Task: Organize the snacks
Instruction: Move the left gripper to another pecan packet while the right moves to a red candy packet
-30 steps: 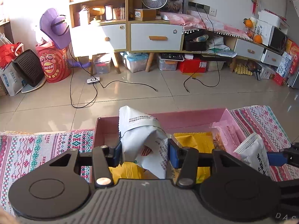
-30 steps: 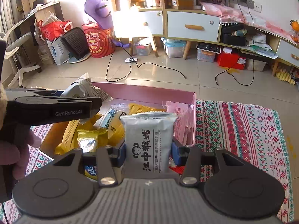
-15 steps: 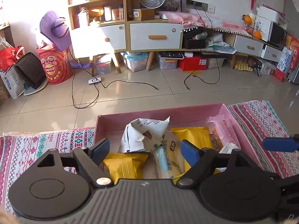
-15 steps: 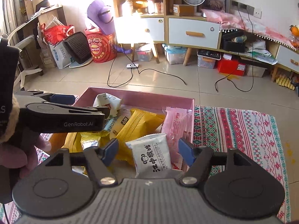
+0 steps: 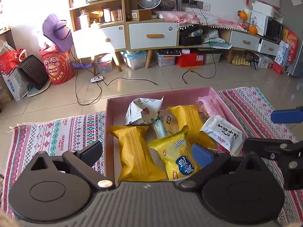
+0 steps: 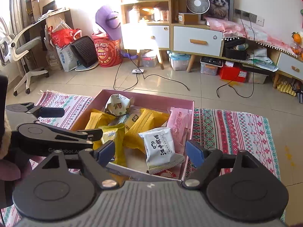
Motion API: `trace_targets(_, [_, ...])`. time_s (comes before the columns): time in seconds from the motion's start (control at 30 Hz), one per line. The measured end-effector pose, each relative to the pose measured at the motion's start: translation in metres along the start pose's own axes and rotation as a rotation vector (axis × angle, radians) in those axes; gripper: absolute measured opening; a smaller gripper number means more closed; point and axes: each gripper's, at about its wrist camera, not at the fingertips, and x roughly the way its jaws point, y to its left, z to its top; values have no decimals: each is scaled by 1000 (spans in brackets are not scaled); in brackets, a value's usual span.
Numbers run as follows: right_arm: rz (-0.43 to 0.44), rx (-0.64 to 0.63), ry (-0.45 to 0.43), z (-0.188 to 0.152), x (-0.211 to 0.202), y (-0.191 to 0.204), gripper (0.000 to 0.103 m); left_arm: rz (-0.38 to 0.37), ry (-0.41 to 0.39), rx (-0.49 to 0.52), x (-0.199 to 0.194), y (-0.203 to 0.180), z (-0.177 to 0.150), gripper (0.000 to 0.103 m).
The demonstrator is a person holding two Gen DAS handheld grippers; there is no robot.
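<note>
Both jaws opening, empty, above our pink box [image 5: 223, 98].
White packet [image 6: 160, 147] lies between right gripper [image 6: 151, 152] fingers, untouched; left gripper [image 5: 147, 153] widest.

Both grippers tip downward, side by side. The left gripper [image 5: 147, 151] has its jaws spread wide and opening, with nothing pressed between the pads; its left finger [image 5: 90, 149] shows dark, the right one [image 5: 201, 155] carries a blue pad. The right gripper [image 6: 150, 152] also has its jaws opening, empty of any grip, blue pads facing each other. Seen from the right, a hand [image 6: 10, 168] wraps the left gripper's handle, with a pale fuzzy sleeve cuff above it.
</note>
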Motion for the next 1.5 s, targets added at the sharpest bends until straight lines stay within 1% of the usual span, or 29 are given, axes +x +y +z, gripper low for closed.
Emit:
trace_targets(0.07, [6,-6,-4,-4,-6,3,83,4,-6,4,-8,0,-7,103])
trace_targets(0.23, [13,-26,-8,-14,-18,9,86,7,8,35,-24,-2,-24,103])
trace_targets(0.4, [19,-38,-12,-25,-25,13,88,-13,19,44,-38,-5,-40,103])
trace_targets(0.57, [17,-49,-26,-37,-33,17,90,-19,31,72,-48,-10,-58,103])
trace_targets(0.83, [20,-52,-25,-54,-33,19,92,-38,42,77,-57,-7,-80,103])
trace_targets(0.93, [11,-61,-27,-62,-30,21,92,-29,50,89,-56,-5,-89,103])
trace_targets(1.07, [3,-78,-17,-72,-25,25,91,-39,75,102,-48,-2,-102,103])
trace_targets(1.3, [19,-102,30,-88,-8,29,89,-55,54,135,-34,0,-121,103])
trace_targets(1.5, [60,-111,63,-95,3,32,85,-101,44,143,-22,0,-126,103])
